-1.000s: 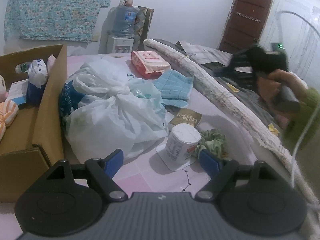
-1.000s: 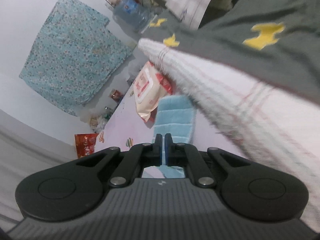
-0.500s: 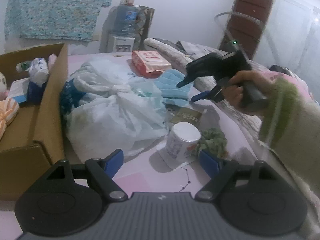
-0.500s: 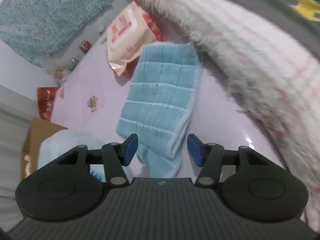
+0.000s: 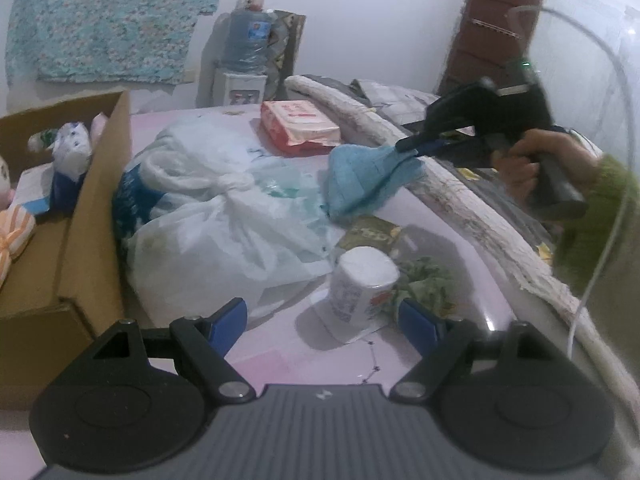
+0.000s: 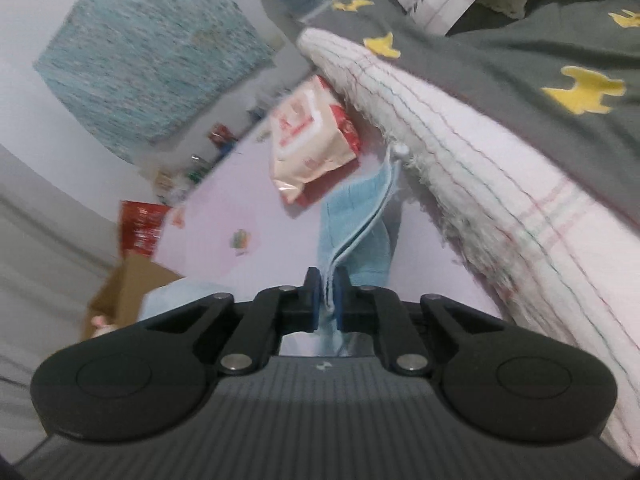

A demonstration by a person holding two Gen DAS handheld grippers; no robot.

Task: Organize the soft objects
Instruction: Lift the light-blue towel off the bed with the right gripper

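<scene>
right wrist: blue cloth in gripper

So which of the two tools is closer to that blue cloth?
Right. The right tool is shut on an edge of the blue cloth, lifting it. The left tool is open, well short of it, near the white cup.

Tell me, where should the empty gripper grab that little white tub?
Probably across its round sides, near the top. The tub stands upside down on its wider rim, directly ahead of the open left gripper, so come in from the front, clear of the green cloth beside it.
</scene>
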